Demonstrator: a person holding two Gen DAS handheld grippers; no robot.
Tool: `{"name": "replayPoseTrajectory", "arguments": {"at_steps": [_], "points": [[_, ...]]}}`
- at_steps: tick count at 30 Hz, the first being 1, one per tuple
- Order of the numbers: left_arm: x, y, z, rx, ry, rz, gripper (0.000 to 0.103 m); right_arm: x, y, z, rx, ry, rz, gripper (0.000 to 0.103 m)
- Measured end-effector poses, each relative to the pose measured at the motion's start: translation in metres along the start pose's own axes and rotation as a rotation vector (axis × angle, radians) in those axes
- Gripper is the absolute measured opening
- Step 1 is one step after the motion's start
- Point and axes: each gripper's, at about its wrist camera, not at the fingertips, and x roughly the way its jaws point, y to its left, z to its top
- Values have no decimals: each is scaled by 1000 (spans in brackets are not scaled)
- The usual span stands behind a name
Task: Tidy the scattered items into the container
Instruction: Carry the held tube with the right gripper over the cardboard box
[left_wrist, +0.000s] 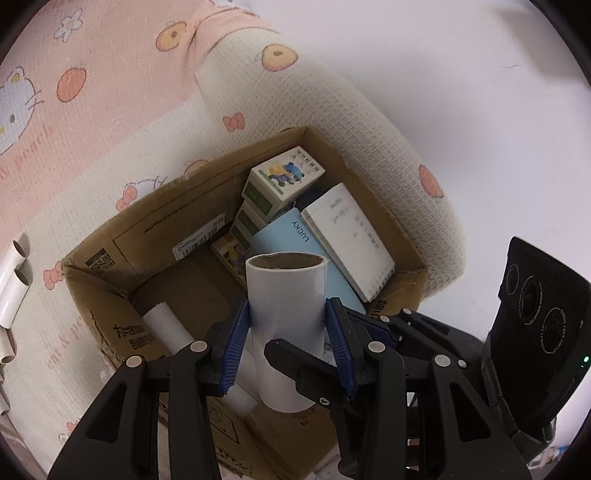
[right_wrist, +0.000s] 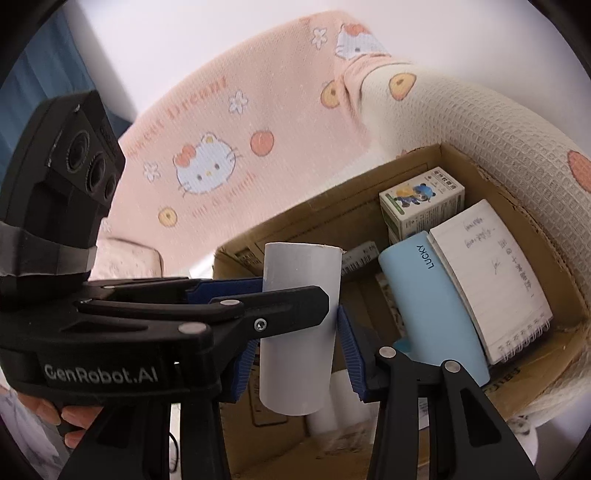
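Over the cardboard box (left_wrist: 155, 236) | left hand-held gripper (left_wrist: 291, 354) and right hand-held gripper (right_wrist: 295, 332) both pinched one white tube (left_wrist: 286, 314) | tube upright, long axis along fingers | box floor directly below, notebooks (left_wrist: 347, 236) at far side.

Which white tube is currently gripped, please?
The upright tube between the left gripper's blue pads; one lies in the cardboard box, others outside on the blanket.
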Motion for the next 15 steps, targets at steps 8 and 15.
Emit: {"name": "replayPoseTrajectory", "arguments": {"at_steps": [8,15], "points": [[4,12,-1,69,-13,69,47,31,3,6,-24,97,-23,40],[-3,46,5,-6,-56,8,47,60,3,11,-24,192,-51,40]]}}
